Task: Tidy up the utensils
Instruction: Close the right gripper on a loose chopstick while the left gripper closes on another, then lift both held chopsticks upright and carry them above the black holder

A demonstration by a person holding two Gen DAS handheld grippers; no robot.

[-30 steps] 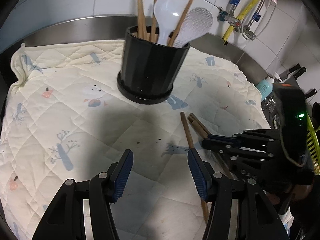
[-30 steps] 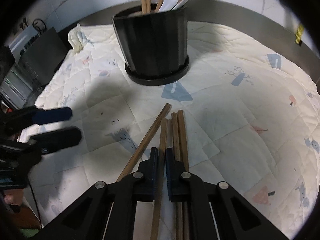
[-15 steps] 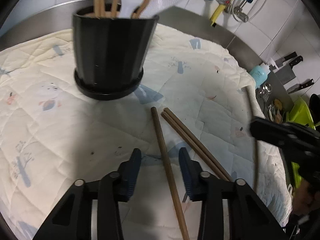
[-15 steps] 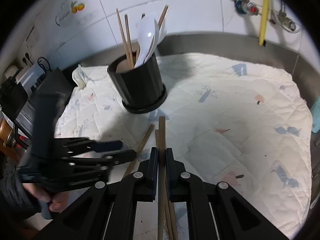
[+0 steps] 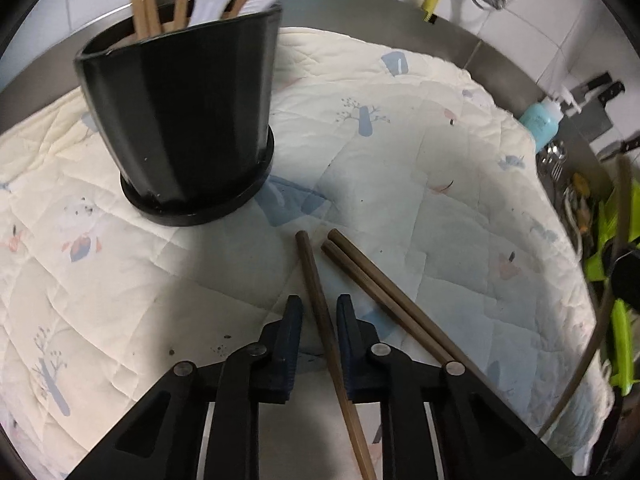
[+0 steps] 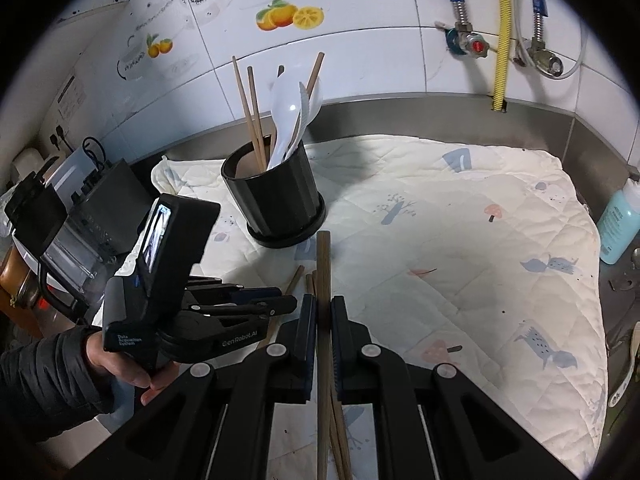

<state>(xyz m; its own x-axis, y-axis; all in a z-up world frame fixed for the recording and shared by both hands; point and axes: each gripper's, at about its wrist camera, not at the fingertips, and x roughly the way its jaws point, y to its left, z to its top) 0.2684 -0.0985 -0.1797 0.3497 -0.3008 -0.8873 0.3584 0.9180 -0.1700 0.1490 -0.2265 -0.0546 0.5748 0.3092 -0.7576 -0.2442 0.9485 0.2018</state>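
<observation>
Right tool (image 6: 323,322) risen, pinching chopstick (image 6: 323,280); left tool (image 5: 319,314) closing around another chopstick (image 5: 314,280); right view alone shows hand (image 6: 124,364).

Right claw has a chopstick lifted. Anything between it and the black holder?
Nothing visible on the way. The right claw is shut on the chopstick, and only bare quilted cloth lies before the black holder. The holder already contains chopsticks and white spoons, leaving some room at its mouth.

both views are bent by fisheye distortion and ringed by a dark vignette. the quilted mat (image 5: 420,152) is lit brightly from above, while soft shadow is cast beside the black holder (image 5: 180,120). motion blur is seen at the left view's right edge.
</observation>
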